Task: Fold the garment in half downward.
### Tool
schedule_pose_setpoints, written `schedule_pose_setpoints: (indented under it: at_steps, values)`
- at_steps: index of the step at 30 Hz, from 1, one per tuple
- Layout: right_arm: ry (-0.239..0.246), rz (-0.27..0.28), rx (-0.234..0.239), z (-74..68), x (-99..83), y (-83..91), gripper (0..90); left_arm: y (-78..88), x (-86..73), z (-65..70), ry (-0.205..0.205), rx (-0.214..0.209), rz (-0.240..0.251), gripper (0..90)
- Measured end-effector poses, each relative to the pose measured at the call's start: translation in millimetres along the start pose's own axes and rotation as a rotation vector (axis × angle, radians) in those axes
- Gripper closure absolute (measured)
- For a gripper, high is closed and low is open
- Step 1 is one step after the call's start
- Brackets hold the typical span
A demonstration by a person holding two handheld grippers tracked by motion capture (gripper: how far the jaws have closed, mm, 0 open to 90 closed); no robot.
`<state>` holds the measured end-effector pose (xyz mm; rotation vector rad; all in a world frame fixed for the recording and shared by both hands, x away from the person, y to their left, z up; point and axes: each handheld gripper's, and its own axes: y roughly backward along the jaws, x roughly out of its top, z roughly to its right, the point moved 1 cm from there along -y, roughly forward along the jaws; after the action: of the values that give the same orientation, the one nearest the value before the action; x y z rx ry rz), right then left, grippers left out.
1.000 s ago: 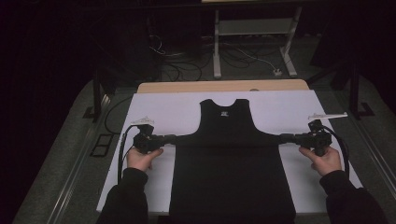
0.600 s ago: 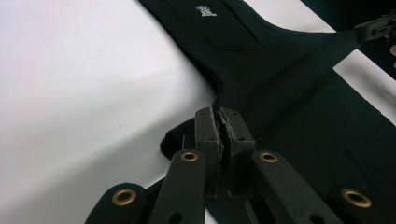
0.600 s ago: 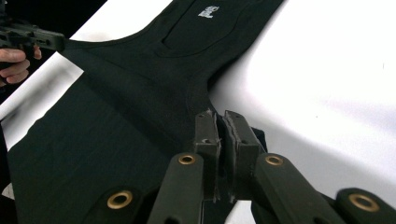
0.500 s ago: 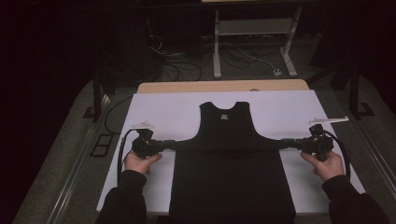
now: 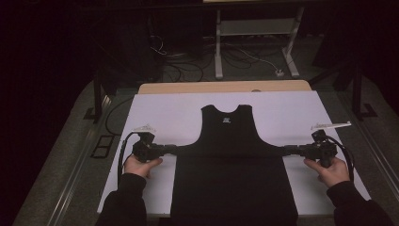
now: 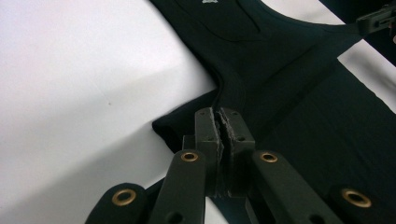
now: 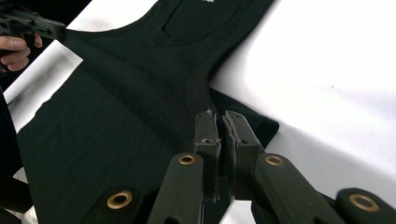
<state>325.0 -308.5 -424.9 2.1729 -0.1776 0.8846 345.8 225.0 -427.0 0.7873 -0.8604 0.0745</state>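
My left claw [image 5: 173, 149] is clamped on the black vest's [image 5: 233, 160] left side, my right claw [image 5: 288, 150] on its right. Both hands have slid slightly toward the bench's [image 5: 164, 108] near edge, the vest stretched flat mid-bench, ready for folding, I'd judge.

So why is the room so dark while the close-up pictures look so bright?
High view: dim, with the floor beyond nearly black, and the sleeveless black cotton top loses its folds against the white table sheet. Left gripper view: the sheet glares white and the left tool looks soft. Right gripper view: the right tool casts a shadow.
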Motion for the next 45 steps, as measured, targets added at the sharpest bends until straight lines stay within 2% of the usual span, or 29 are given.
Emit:
schedule_pose_setpoints:
  at_steps: [11, 22, 41, 45]
  values:
    - [0.002, -0.041, -0.001, -2.2, -7.5, 1.4, 83.0, -1.7, -7.2, 4.3, -0.014, -0.006, -0.069, 85.6]
    - [-0.003, -0.082, -0.004, -3.2, -13.8, -1.1, 82.9, -3.2, -10.8, 6.6, -0.007, -0.011, -0.113, 85.6]
    - [-0.028, -0.095, 0.001, -4.2, -21.0, 4.3, 83.1, 3.8, -14.7, 10.0, -0.005, -0.024, -0.106, 85.9]
    - [-0.028, -0.102, 0.003, -5.5, -22.7, 4.7, 83.1, 3.0, -17.1, 11.7, -0.010, -0.025, -0.124, 86.0]
